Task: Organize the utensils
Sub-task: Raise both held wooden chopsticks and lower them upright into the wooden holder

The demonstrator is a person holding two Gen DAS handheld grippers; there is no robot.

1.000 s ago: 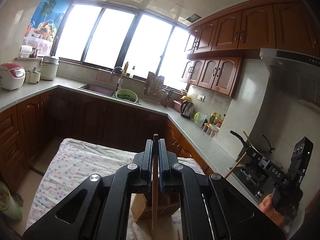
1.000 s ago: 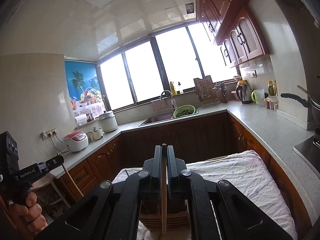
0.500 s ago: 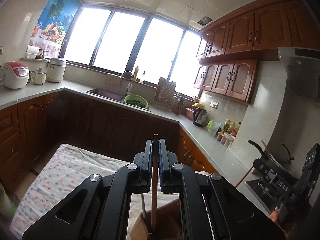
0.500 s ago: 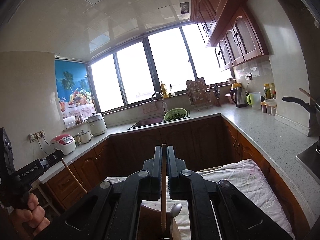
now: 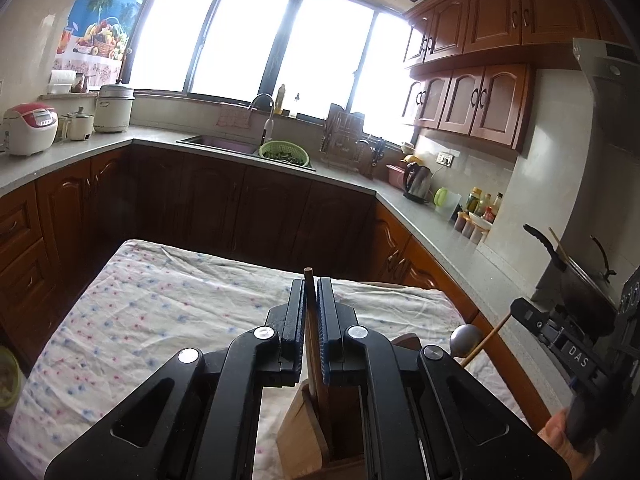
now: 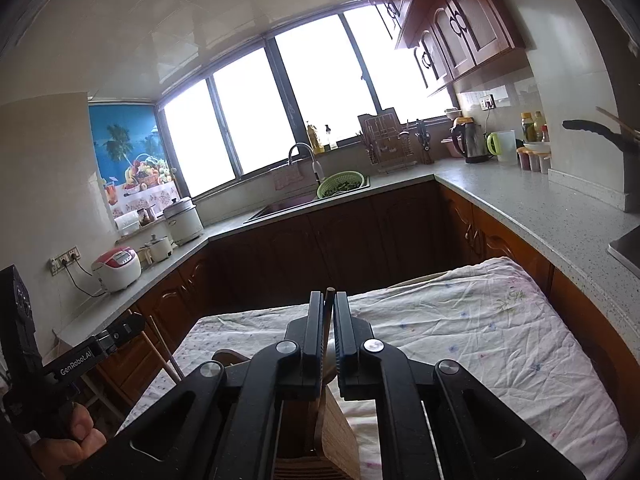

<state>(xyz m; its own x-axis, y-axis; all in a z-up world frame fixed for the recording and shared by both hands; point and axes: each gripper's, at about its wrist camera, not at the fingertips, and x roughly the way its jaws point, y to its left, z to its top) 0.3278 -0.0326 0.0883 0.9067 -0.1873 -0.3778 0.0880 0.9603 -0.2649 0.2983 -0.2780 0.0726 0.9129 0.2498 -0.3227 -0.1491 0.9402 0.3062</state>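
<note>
Chopstick point(image 5: 309, 312) in left claw point(image 5: 311, 320) above wooden holder point(image 5: 304, 436).

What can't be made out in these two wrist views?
- Left wrist: chopstick lower end, hidden in the holder behind the left gripper.
- Right wrist: stick lower end, hidden behind the right gripper.
- Both: holder's contents and base, cut off by the bottom edge.

Tabletop point(image 5: 160, 304): covered w/ floral cloth, wrinkled.
Sink point(image 5: 218, 143): under window, faucet behind it.
Green colander point(image 5: 285, 151): at sink's right edge, greens inside.
Rice cooker point(image 5: 30, 128): red/white, far left on counter.
Kettle point(image 5: 417, 178): right counter, nr green jug point(image 5: 441, 197).
Poster point(image 6: 132, 160): palms + fruit basket, left wall.
Cabinets point(image 5: 480, 96): brown wood, upper right.
</note>
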